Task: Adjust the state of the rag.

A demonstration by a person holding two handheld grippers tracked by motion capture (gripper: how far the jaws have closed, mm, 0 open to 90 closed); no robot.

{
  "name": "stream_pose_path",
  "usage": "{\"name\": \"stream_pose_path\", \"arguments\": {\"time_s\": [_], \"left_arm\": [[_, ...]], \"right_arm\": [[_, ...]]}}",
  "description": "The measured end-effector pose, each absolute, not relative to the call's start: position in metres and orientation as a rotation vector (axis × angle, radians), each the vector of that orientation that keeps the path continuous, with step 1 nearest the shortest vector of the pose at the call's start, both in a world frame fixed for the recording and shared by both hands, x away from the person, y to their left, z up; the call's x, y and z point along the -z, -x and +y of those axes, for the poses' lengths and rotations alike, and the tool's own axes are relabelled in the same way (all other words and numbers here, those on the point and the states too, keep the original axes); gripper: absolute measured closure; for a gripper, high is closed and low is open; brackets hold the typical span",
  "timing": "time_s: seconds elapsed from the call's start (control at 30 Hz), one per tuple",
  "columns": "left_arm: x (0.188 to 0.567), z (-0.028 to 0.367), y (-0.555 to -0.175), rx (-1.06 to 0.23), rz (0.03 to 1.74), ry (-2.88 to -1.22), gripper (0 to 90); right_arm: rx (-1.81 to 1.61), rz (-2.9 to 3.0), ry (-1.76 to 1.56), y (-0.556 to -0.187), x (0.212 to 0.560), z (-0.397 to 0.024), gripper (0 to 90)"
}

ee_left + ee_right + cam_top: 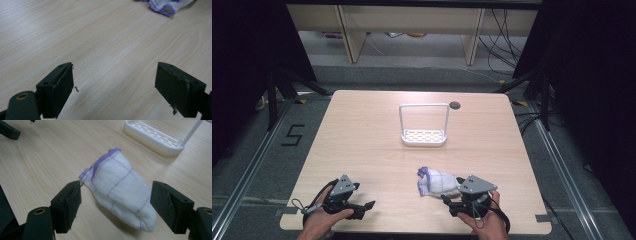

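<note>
Fingers of the right gripper (115,202) stand wide, straddling the cloth (120,192) without pressing it; those of the left gripper (115,92) also gape, with bare table (82,37) between them. In the high view the cloth (438,182) lies crumpled near the front edge, at about 10 o'clock from the right gripper (455,203), probably lined up for a pinch. The left gripper (367,206) rests well apart at 9 o'clock from the cloth, apparently waiting. The rack (424,126) stands at 12 o'clock, likely where the cloth will go. The cloth's underside and folds are hidden, and the rack's handle is cut off in the right gripper view.
</note>
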State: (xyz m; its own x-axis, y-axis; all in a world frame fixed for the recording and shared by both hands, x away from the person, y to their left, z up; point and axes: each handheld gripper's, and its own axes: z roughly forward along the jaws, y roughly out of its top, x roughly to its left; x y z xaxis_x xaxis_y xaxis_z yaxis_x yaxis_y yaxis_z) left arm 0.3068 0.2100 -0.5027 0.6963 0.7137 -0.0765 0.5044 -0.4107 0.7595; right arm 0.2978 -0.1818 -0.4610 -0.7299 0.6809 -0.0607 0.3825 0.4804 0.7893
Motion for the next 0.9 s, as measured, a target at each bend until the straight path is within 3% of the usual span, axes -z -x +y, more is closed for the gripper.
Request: {"name": "stream_pose_path", "arguments": {"time_s": [0.3, 0.83, 0.9], "left_arm": [[0.503, 0.211, -0.306, -0.329, 0.920, -2.107, 14.7], [0.503, 0.211, -0.304, -0.328, 0.936, -2.087, 14.7], [0.503, 0.212, -0.305, -0.329, 0.930, -2.088, 14.7]], "right_arm": [[-1.049, 2.427, -0.767, -0.305, 0.467, -0.150, 43.9], [-0.884, 2.439, -0.708, -0.330, 0.479, -0.118, 49.3], [-0.859, 2.438, -0.701, -0.333, 0.481, -0.116, 56.1]]}}
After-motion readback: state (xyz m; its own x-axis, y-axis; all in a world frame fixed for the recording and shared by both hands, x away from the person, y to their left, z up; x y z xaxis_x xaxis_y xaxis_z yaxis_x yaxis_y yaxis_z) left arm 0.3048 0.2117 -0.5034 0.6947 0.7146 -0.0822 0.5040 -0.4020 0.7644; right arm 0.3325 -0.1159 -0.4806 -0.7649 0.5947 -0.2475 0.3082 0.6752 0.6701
